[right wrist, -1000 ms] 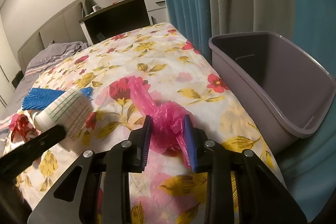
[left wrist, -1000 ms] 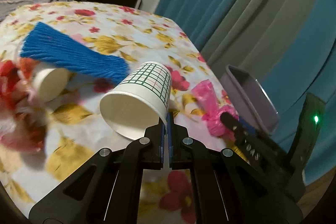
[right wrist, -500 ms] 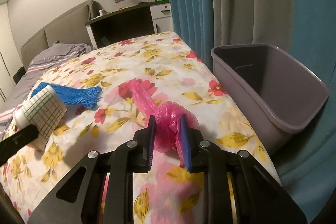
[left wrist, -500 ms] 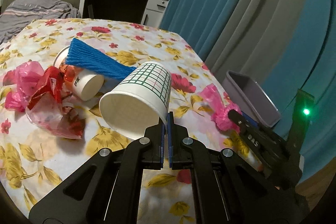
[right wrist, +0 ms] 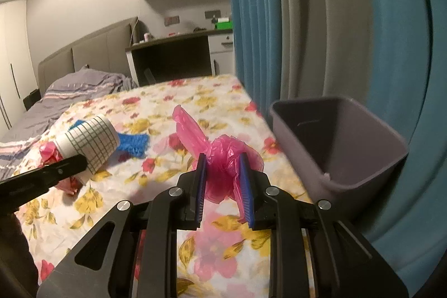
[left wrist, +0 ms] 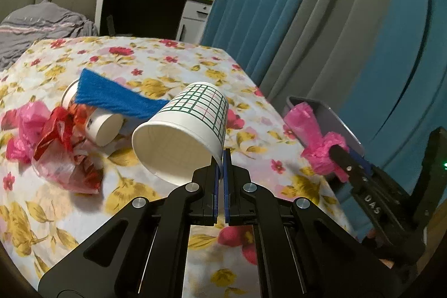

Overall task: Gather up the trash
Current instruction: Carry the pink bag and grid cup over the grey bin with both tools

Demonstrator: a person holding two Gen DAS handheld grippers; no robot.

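Observation:
My left gripper (left wrist: 222, 158) is shut on the rim of a white paper cup with a green grid print (left wrist: 184, 130), held above the flowered bed; the cup (right wrist: 89, 143) also shows in the right wrist view. My right gripper (right wrist: 223, 161) is shut on a crumpled pink plastic bag (right wrist: 223, 155), lifted off the bedspread; the same bag (left wrist: 315, 136) appears at the right of the left wrist view. A grey bin (right wrist: 349, 141) stands open beside the bed, right of the pink bag.
On the bed lie a blue ribbed cloth (left wrist: 117, 99), a second white cup (left wrist: 103, 124) and red and pink plastic bags (left wrist: 56, 138). Blue and grey curtains (right wrist: 335, 18) hang behind the bin. A desk (left wrist: 145, 10) stands beyond the bed.
Both grippers have risen with their loads. The pink bag has left the bedspread and come nearer the bin. The right jaws closed tighter on the bag.

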